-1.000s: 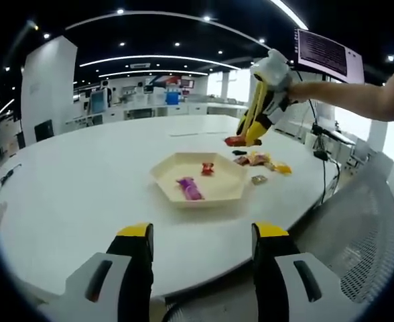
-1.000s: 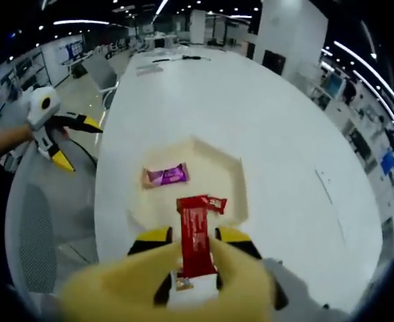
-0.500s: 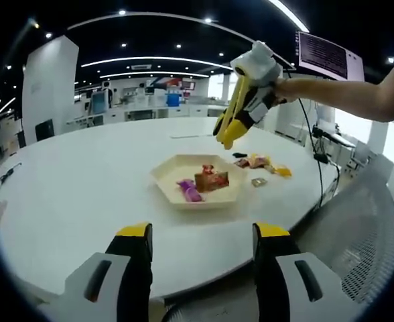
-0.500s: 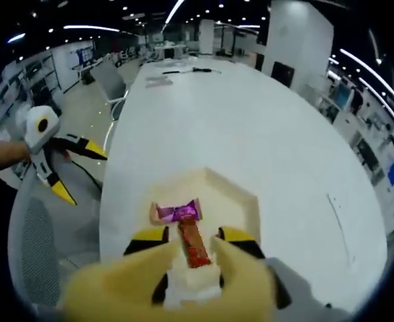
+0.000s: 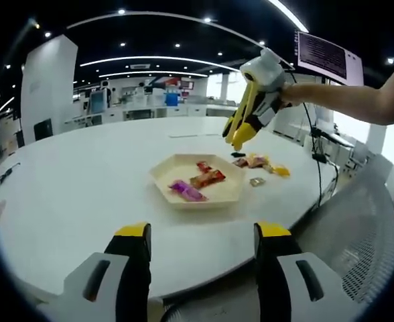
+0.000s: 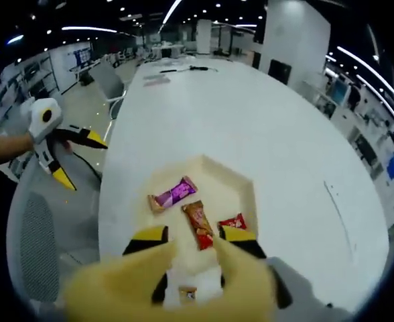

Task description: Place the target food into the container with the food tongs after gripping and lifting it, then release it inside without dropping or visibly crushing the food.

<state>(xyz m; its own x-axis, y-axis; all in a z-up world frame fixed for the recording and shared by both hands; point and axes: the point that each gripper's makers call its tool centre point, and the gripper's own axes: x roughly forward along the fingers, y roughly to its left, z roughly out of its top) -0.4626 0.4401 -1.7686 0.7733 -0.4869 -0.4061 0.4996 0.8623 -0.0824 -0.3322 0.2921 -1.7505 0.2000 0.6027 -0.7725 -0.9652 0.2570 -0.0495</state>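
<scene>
A cream hexagonal tray (image 5: 162, 176) (image 6: 245, 194) sits on the white round table. In it lie a purple wrapper (image 5: 185, 191) (image 6: 172, 194), a red-brown snack bar (image 5: 208, 178) (image 6: 198, 224) and a small red packet (image 5: 203, 166) (image 6: 232, 222). My right gripper (image 6: 192, 236) (image 5: 238, 137) hovers above the tray's near side, open, with nothing between its yellow jaws. My left gripper (image 5: 204, 235) (image 6: 68, 155) hangs off the table's edge, well short of the tray, open and holding nothing.
Several loose snacks (image 5: 258, 161) lie on the table beside the tray, one small piece (image 6: 187, 293) just below my right jaws. A grey mesh chair (image 5: 364, 228) (image 6: 36, 248) stands at the table's edge. The white tabletop (image 6: 250, 114) stretches far beyond the tray.
The red-brown bar has left my right gripper and now lies flat in the tray. The right gripper has lifted and drawn back a little. The left gripper has stayed put.
</scene>
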